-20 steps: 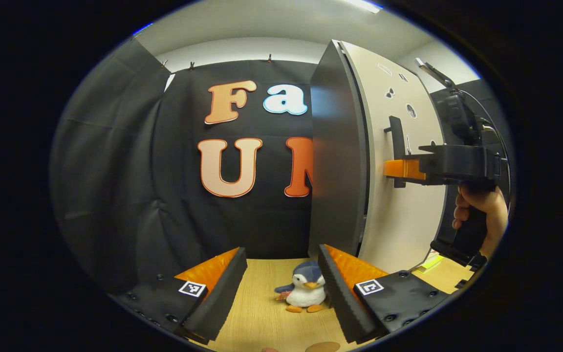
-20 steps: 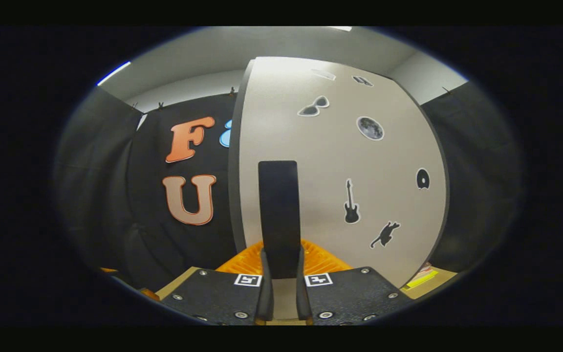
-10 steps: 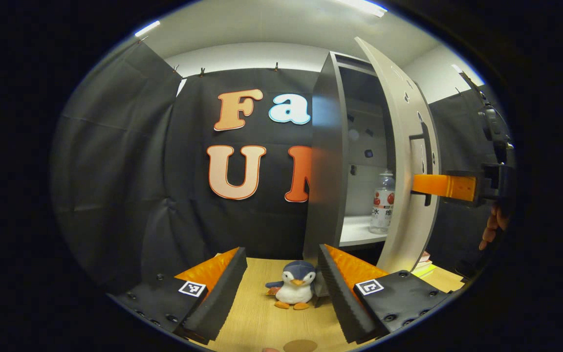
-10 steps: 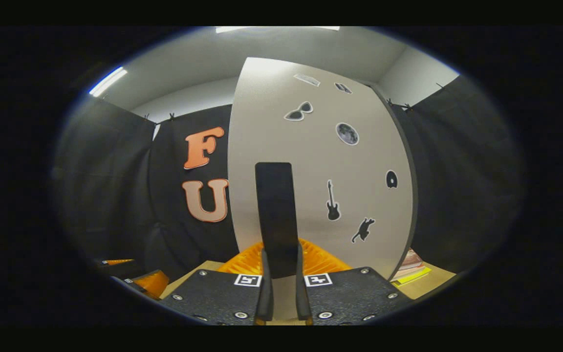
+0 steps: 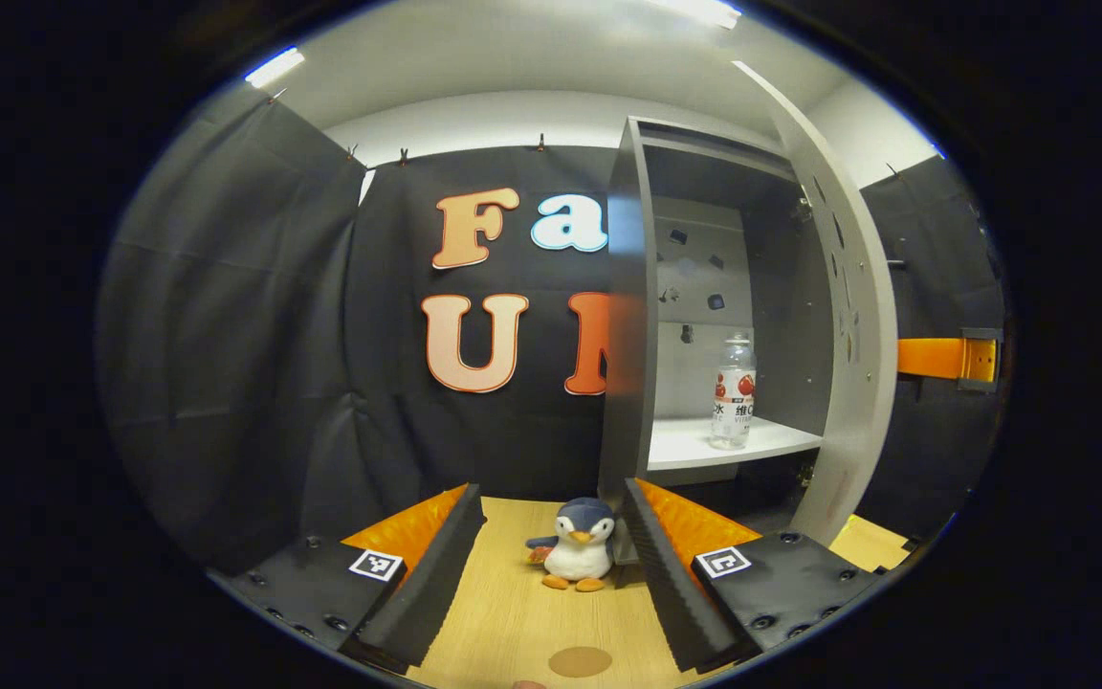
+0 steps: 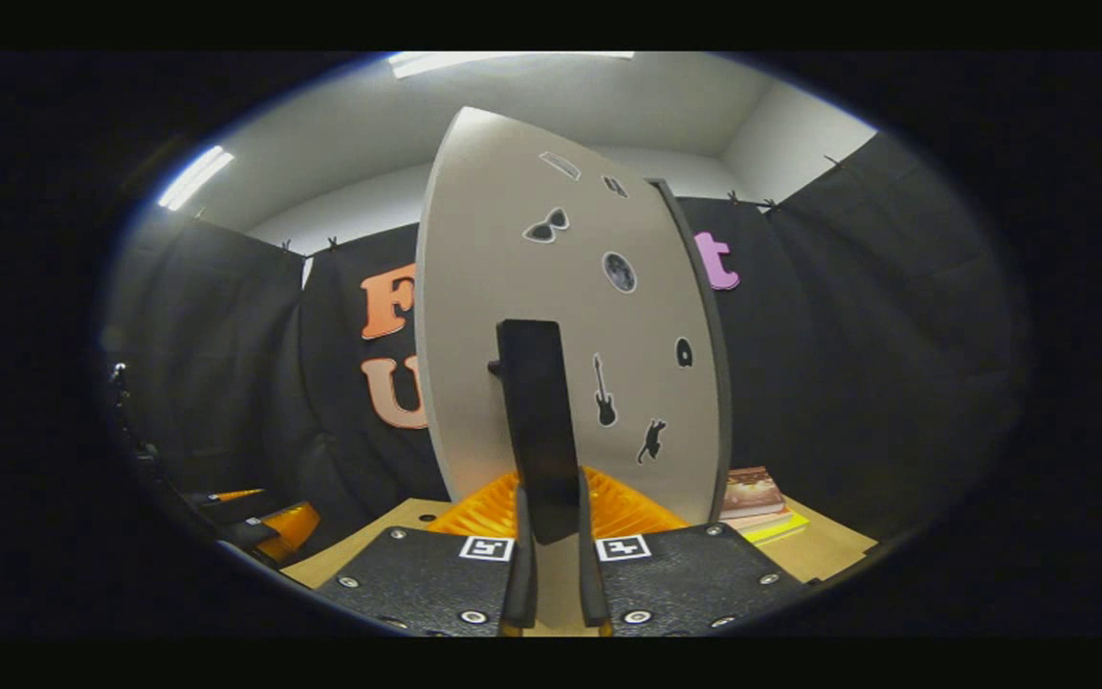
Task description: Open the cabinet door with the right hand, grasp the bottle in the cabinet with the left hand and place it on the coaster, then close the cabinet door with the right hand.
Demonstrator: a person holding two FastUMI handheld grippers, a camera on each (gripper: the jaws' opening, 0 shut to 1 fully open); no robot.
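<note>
The grey stickered cabinet door point(image 6: 561, 316), its black handle point(image 6: 537, 431) clamped in the right gripper point(image 6: 551, 574), has swung wide, baring the upright clear plastic bottle point(image 5: 734, 390) ahead-right of the left gripper point(image 5: 551, 555), whose jaws gape empty.

A staged recording booth rather than a lived-in home: black cloth point(image 5: 245, 316) clipped up as walls on every side, a wooden desk point(image 5: 513, 612) at the bottom, a lone grey cabinet point(image 5: 632, 287) at right, ceiling strip lights point(image 6: 192, 177) at upper left.

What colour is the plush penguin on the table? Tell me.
Blue-grey with a white belly and orange beak and feet; the penguin shows best in the left gripper view.
</note>
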